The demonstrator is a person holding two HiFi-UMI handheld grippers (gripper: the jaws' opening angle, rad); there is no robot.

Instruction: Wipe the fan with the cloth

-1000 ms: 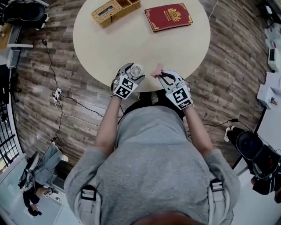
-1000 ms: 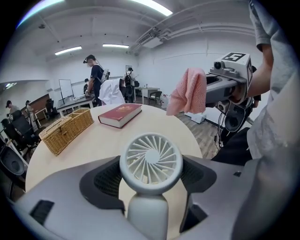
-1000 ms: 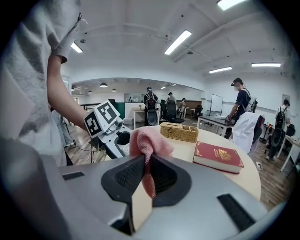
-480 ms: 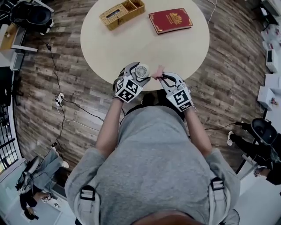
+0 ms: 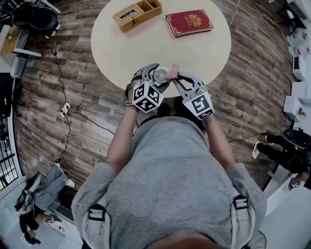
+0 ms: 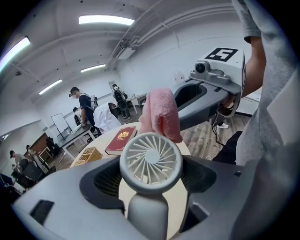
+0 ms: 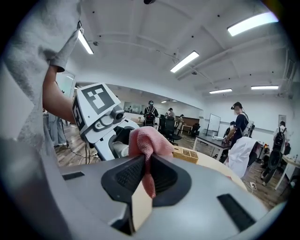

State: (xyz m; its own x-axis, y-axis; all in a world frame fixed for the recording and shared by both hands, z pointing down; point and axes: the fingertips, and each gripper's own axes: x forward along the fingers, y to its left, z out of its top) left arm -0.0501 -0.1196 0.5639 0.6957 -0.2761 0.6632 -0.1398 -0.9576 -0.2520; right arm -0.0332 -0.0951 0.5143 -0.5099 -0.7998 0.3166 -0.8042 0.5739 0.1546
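The left gripper [image 5: 156,76] is clenched on the small white fan [image 6: 150,161]. Its jaws close on the stem just under the round grille, so the fan head stands upright above them with the blades facing the left gripper's camera. The fan is held in the air over the near edge of the round counter [image 5: 141,46].

The right gripper [image 5: 178,79] comes in from the fan's right side. Its jaws are pinched shut on a pink cloth [image 7: 146,143], which bunches above the jaws and hangs in a thin fold between them. In the head view the bunched end of the cloth lies against the right side of the fan's rim. In the left gripper view it sits at the top back edge of the grille, and seems to touch it.

Beyond the fan, farther across the counter, a red book [image 5: 189,22] lies flat to the fan's right. A wicker box [image 5: 137,13] sits to the fan's left, well apart from the fan.
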